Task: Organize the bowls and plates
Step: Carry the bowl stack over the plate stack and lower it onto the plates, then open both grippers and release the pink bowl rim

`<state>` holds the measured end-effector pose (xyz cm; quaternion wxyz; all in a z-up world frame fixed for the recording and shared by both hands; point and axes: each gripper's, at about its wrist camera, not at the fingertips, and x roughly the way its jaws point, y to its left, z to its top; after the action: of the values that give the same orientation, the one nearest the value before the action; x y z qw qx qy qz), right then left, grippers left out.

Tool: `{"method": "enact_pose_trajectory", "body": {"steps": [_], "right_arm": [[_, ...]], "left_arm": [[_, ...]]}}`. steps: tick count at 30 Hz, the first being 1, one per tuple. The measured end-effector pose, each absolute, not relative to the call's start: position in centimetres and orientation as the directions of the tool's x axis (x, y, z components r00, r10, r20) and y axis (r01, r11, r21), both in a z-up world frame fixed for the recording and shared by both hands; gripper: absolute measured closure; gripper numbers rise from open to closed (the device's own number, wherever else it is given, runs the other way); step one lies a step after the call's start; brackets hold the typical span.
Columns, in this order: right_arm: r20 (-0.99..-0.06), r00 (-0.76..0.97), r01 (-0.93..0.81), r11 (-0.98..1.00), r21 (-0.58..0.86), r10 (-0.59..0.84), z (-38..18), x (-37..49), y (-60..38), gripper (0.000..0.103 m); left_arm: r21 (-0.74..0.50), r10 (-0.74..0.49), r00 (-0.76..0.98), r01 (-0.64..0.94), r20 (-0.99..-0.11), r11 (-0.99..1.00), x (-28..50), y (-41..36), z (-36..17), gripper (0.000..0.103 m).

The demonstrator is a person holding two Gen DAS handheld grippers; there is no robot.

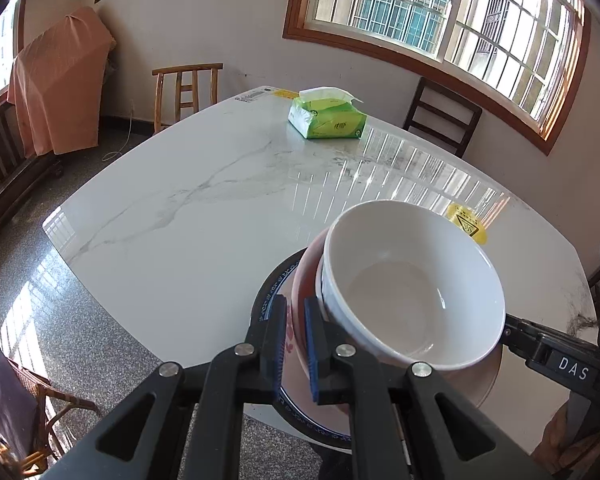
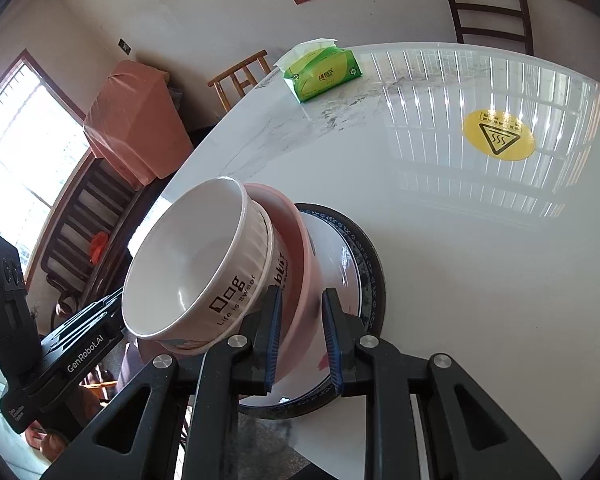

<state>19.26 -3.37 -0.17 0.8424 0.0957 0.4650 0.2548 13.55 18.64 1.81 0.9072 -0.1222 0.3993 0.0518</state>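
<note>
A white ribbed bowl (image 1: 414,286) printed "Dog, Life is sweet" (image 2: 196,260) sits nested in a pink bowl (image 1: 306,276) (image 2: 296,256). Both tilt above a blue-rimmed plate (image 1: 268,300) (image 2: 364,256) at the table's near edge. My left gripper (image 1: 296,334) is shut on the pink bowl's rim on the left side. My right gripper (image 2: 300,334) is shut on the pink bowl's rim on the opposite side. Each gripper shows in the other's view, at the right edge of the left wrist view (image 1: 556,356) and the left edge of the right wrist view (image 2: 72,356).
A white marble table (image 1: 204,200) (image 2: 480,264) carries a green tissue pack (image 1: 326,116) (image 2: 320,70) at the far side and a yellow warning sticker (image 1: 466,222) (image 2: 498,134). Chairs (image 1: 442,114) stand around the table; a cloth-covered object (image 1: 56,80) stands by the wall.
</note>
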Motion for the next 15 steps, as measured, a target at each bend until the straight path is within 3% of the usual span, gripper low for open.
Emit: {"method": "enact_pose_trajectory", "body": {"steps": [15], "right_arm": [[-0.682,0.559,-0.347,0.88,0.323,0.471,0.0,17.4,-3.6,0.076]], "left_arm": [[-0.089,0.094,0.749,-0.201,-0.656,0.975,12.4,17.9,1.6,0.089]]}}
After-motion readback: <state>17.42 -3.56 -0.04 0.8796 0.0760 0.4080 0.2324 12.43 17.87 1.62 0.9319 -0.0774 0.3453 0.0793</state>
